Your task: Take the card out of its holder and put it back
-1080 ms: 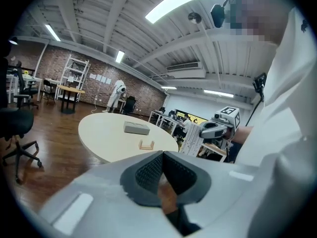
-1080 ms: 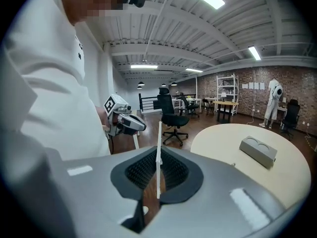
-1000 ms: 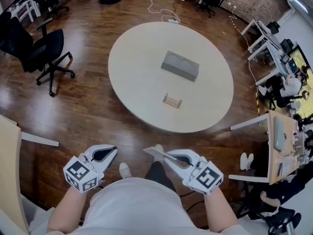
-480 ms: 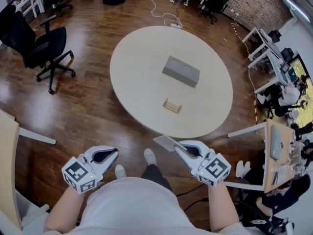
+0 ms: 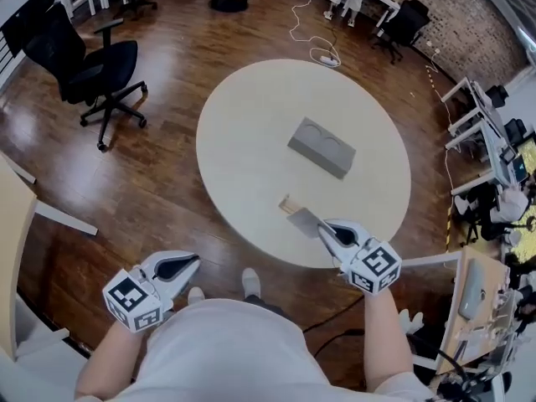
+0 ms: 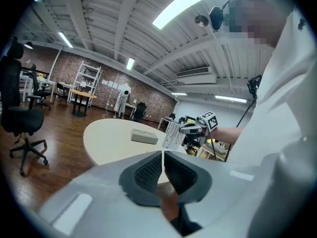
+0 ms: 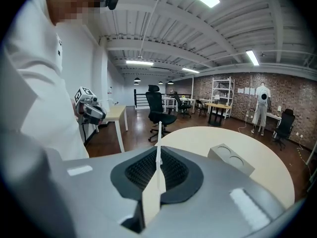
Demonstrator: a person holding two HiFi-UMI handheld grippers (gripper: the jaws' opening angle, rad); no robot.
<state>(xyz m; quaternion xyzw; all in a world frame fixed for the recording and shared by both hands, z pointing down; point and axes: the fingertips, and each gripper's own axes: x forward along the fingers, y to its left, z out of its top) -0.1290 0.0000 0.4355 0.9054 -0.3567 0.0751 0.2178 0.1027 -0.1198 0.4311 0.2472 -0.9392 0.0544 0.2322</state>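
My right gripper (image 5: 322, 229) is shut on a pale card (image 5: 304, 221) and holds it over the near edge of the round cream table (image 5: 251, 132). The card shows edge-on between the pads in the right gripper view (image 7: 158, 170). The small wooden card holder (image 5: 289, 204) stands on the table just beyond the card's far corner, partly hidden by it. My left gripper (image 5: 191, 262) hangs low over the wooden floor by the person's body, its pads (image 6: 148, 170) together with nothing between them. The left gripper view shows the card (image 6: 172, 134) from the side.
A grey block with two round hollows (image 5: 322, 147) lies at the table's middle. A black office chair (image 5: 92, 69) stands far left. A pale wooden desk (image 5: 17, 249) is at the left edge; desks and seated people (image 5: 502, 208) fill the right side.
My right gripper has carried the card forward from above the floor by the person's legs to the table's near edge, close to the holder. The left gripper has barely shifted.
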